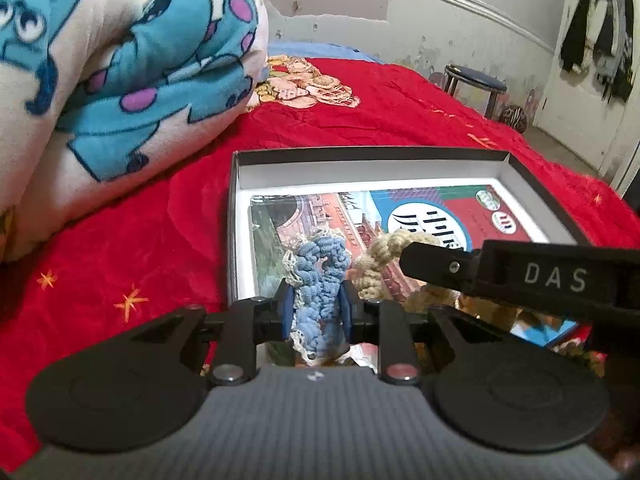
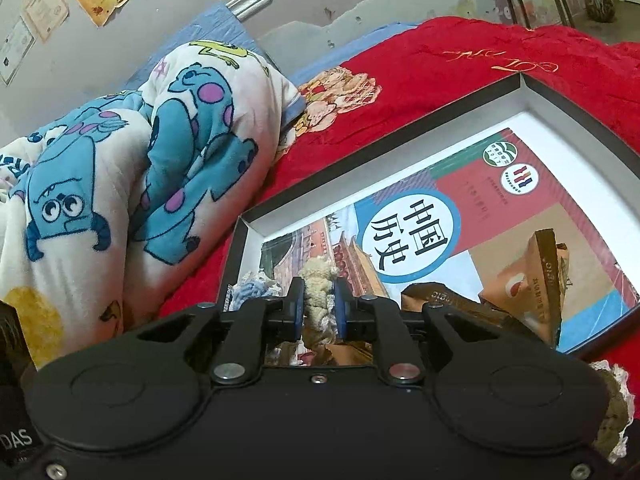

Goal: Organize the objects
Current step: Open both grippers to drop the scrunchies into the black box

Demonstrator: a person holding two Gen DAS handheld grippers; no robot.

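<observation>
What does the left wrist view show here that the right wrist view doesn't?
Only the left wrist view: dark clothes hanging on the wall, and the left gripper clamping a blue crochet piece.
Only the right wrist view: certificates on the wall and brown packets in the box.
Both: the box, the book, the cartoon blanket and the right gripper pinching a cream crochet piece.

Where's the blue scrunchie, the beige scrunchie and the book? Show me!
blue scrunchie [image 1: 318, 280], left wrist view, on its ruffled middle
beige scrunchie [image 2: 318, 280], right wrist view, on its fuzzy top
book [image 2: 416, 236], right wrist view, on the white circle on its cover
</observation>
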